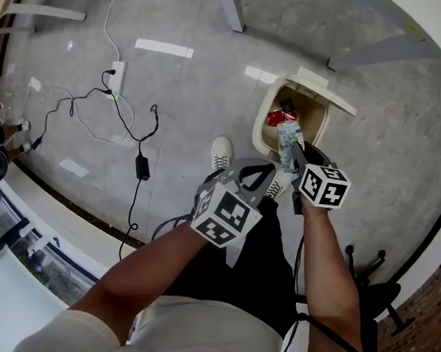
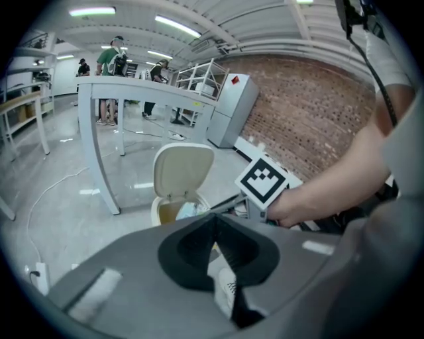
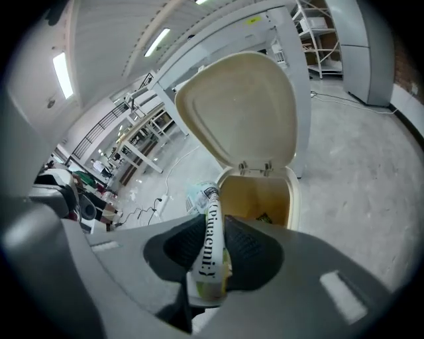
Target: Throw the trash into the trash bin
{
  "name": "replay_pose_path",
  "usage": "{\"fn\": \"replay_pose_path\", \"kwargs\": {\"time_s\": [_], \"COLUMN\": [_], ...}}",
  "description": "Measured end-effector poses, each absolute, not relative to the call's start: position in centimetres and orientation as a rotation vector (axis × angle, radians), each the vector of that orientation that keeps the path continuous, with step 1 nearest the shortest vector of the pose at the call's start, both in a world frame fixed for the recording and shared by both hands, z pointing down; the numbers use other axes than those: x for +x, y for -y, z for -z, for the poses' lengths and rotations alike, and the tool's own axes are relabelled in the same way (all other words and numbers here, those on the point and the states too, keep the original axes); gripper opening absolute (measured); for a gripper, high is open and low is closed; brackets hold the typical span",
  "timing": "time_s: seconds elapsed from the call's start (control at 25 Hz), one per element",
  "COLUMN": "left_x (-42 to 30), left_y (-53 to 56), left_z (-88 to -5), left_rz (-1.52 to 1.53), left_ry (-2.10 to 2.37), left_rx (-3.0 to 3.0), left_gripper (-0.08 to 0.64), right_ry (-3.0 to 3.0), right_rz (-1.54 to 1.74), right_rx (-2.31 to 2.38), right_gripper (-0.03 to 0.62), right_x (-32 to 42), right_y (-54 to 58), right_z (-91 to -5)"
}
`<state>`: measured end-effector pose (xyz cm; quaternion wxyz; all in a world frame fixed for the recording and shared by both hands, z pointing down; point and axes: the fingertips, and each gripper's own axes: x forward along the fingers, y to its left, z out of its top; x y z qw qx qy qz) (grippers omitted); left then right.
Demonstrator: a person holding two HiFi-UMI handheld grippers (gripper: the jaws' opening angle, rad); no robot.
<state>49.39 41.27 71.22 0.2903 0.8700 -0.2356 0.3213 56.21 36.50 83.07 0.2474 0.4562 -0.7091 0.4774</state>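
A cream trash bin (image 1: 264,118) stands on the floor with its lid (image 1: 328,90) flipped open and red trash (image 1: 278,117) inside. My right gripper (image 1: 293,155) is shut on a crumpled white and green printed wrapper (image 1: 286,141), held just over the bin's near rim. In the right gripper view the wrapper (image 3: 211,248) is pinched between the pads, with the open bin (image 3: 291,198) and its raised lid (image 3: 238,112) right ahead. My left gripper (image 1: 257,174) is beside it to the left, shut with nothing in it (image 2: 215,222); the bin (image 2: 158,210) lies beyond it.
A power strip (image 1: 116,78) with trailing cables and a black adapter (image 1: 142,166) lies on the grey floor to the left. White table legs (image 1: 232,7) stand behind the bin. A white shoe (image 1: 221,155) is beside the bin. A chair base (image 1: 372,272) is at the right.
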Motion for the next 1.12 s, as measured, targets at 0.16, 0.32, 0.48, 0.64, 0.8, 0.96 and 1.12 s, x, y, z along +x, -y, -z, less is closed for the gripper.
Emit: {"fn": "replay_pose_path", "kwargs": {"time_s": [0.16,0.32,0.48,0.64,0.8,0.96,1.12], "left_x": [48.8,48.8,48.9,48.6,48.7,49.1,49.0], "left_y": [-41.0,-41.0,-40.7,-40.2,-39.9,-39.8,-39.5], "left_z": [-72.5,-73.6,-73.8,-73.8,-74.3,-74.9,-75.4], "left_rz": [-0.866,-0.879,-0.867,-0.854,-0.854,-0.867,-0.863], "left_ry": [0.629,0.622,0.628,0.634,0.642,0.646,0.665], "left_rx": [2.313,2.301,2.294,2.299,2.293,2.268,2.248], "left_gripper": [0.003,0.003,0.003,0.003,0.003,0.003,0.003], "right_ry": [1.927,1.915,1.881,1.839,1.831,1.820,1.812], "right_rz": [-1.212,-1.165,-1.152,-1.163,-1.178,-1.189,-1.146], "right_rx": [1.152,1.127,1.128,1.141,1.130,1.146,1.136], "right_gripper": [0.092,0.094,0.094,0.094,0.095,0.097,0.105], "right_x": [55.5,55.6,56.1,56.4,56.3,56.7,56.6], "right_y": [-35.9,-34.6,-33.4,-32.9,-32.8,-32.5,-31.8], "right_z": [-85.2,-86.9,-88.8,-90.5,-91.8,-92.6,-93.4]}}
